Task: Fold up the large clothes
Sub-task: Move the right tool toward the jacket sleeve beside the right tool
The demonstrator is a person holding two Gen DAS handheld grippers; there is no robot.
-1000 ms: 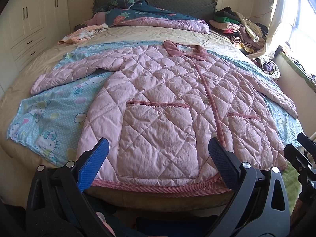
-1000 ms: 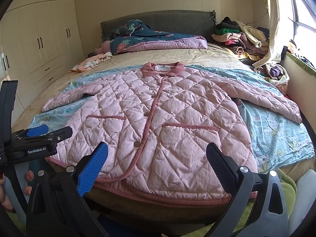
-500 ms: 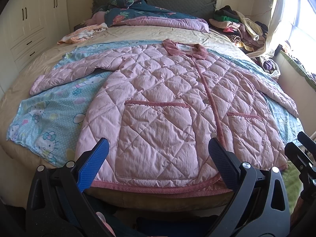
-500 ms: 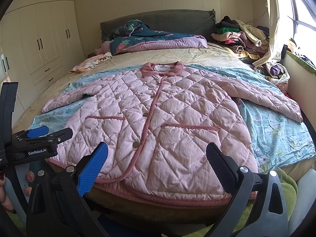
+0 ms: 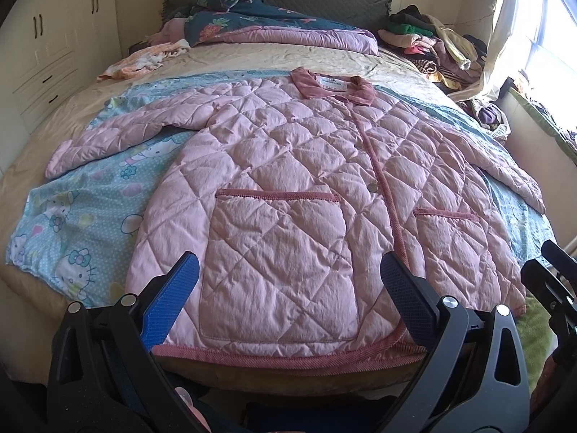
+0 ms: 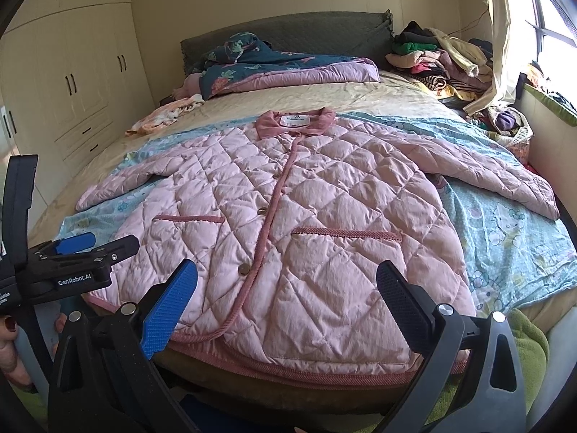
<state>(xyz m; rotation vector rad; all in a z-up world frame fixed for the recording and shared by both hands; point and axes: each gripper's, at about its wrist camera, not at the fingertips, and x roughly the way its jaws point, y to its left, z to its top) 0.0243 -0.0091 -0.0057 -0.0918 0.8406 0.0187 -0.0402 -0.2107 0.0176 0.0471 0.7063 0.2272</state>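
A pink quilted jacket [image 5: 288, 187] lies flat and buttoned on the bed, front up, collar toward the headboard, both sleeves spread out to the sides. It also shows in the right wrist view [image 6: 306, 223]. My left gripper [image 5: 288, 288] is open and empty, hovering over the hem near the left pocket. My right gripper [image 6: 288, 288] is open and empty, over the hem near the right pocket. The left gripper also shows at the left edge of the right wrist view [image 6: 72, 256].
A blue cartoon-print sheet [image 5: 83, 223] lies under the jacket. A folded dark floral quilt [image 5: 259, 18] sits at the headboard. A heap of clothes [image 5: 440, 47] fills the far right corner. White wardrobes [image 6: 72, 79] stand left, a window [image 6: 551, 18] right.
Both grippers have edged slightly forward toward the jacket's hem. The jacket has not moved.
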